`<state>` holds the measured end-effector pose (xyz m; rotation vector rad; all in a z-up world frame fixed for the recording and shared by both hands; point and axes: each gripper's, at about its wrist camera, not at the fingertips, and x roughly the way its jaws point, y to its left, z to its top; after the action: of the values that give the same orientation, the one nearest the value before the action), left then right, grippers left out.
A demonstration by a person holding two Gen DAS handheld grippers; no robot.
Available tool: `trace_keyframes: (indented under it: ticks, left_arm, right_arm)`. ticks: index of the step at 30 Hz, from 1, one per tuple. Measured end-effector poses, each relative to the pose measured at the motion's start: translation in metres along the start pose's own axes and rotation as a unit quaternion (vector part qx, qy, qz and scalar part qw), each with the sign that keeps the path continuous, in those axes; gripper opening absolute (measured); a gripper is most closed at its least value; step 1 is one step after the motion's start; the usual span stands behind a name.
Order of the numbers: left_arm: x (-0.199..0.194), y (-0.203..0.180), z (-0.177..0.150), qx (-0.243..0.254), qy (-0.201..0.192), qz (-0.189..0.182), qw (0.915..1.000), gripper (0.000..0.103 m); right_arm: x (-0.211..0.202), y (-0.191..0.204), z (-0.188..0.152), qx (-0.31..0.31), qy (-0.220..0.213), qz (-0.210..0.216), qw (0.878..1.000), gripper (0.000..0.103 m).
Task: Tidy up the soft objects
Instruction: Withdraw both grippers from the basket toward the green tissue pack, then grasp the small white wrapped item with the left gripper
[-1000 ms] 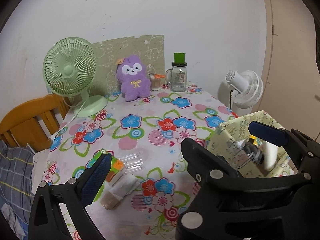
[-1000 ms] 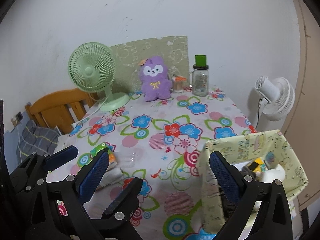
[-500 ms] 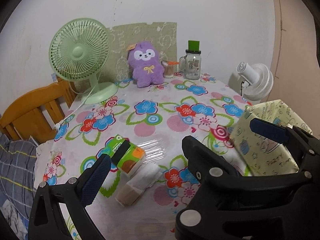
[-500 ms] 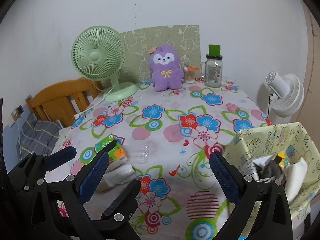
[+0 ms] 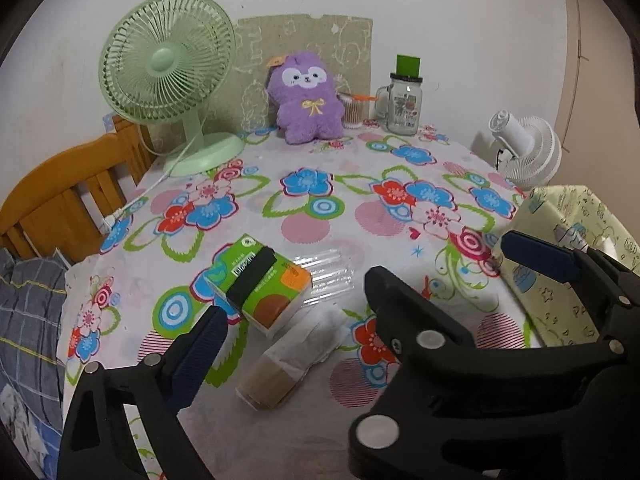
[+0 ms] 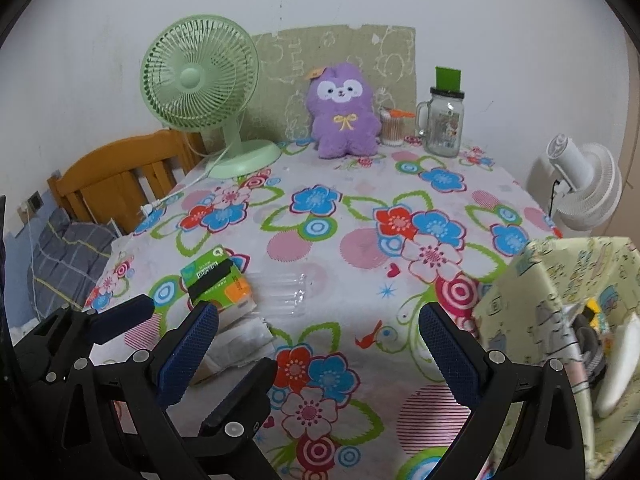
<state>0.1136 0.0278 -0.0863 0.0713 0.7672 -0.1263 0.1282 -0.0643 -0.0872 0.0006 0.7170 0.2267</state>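
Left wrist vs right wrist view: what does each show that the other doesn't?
Only the left wrist view: the whole white wrapped packet down to its tan end.

Only the right wrist view: the inside of the yellow fabric bin, with items already in it, and a wall socket far left.

Both: green tissue pack, purple plush, green fan, glass jar, white fan, and both grippers, left gripper and right gripper, open and empty.

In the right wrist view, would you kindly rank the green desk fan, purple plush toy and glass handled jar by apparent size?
1. Green desk fan
2. Purple plush toy
3. Glass handled jar
All stand similarly far back.
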Motion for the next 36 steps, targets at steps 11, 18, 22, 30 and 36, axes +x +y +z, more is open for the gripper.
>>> trace_keyframes:
  ticks: [11,18,22,30,36]
  left_arm:
    - [0.022,0.003,-0.008,0.001,0.029,-0.013,0.9995,0.075]
    - [0.034,0.006,-0.015,-0.001,0.052,-0.015,0.9986,0.06]
    - [0.038,0.007,-0.019,0.001,0.055,-0.005,0.9985,0.053]
    - [0.043,0.015,-0.024,-0.008,0.062,0.0,0.9981,0.034]
    - [0.042,0.017,-0.026,-0.006,0.059,-0.001,0.9982,0.02]
  right_arm:
    - [0.027,0.002,-0.008,-0.003,0.029,0.005,1.0,0.102]
    - [0.039,0.0,-0.011,-0.002,0.046,-0.001,0.999,0.102]
    - [0.044,0.0,-0.013,-0.001,0.054,-0.001,0.999,0.102]
    - [0.049,0.005,-0.017,-0.011,0.064,-0.005,0.998,0.102]
    - [0.049,0.009,-0.017,-0.019,0.064,-0.007,0.998,0.102]
